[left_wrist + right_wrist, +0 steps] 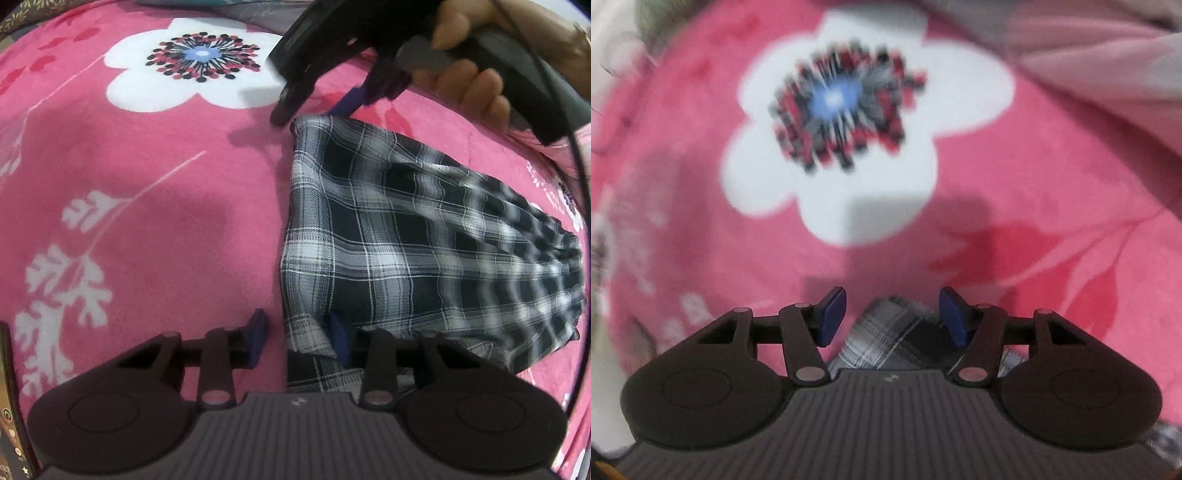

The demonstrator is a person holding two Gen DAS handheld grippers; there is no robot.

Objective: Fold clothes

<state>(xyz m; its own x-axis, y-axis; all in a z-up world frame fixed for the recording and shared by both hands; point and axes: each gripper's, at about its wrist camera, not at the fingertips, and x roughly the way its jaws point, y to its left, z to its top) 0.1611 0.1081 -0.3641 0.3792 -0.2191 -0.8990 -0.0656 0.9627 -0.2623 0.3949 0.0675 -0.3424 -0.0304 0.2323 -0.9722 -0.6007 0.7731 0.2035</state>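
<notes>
A black, white and grey plaid garment [406,236] lies folded on the pink flowered blanket [147,203]. My left gripper [299,341] is open at the garment's near left corner, its right pad over the cloth edge and its left pad over the blanket. My right gripper [317,107], held by a hand, is open just beyond the garment's far left corner. In the right wrist view the right gripper [892,317] is open and a corner of the plaid garment [886,336] shows between and below its pads. That view is blurred.
The blanket carries a large white flower [192,62] beyond the garment. A pale pink cloth [1108,74] lies at the far right. A dark object's edge [7,398] shows at the lower left of the left wrist view.
</notes>
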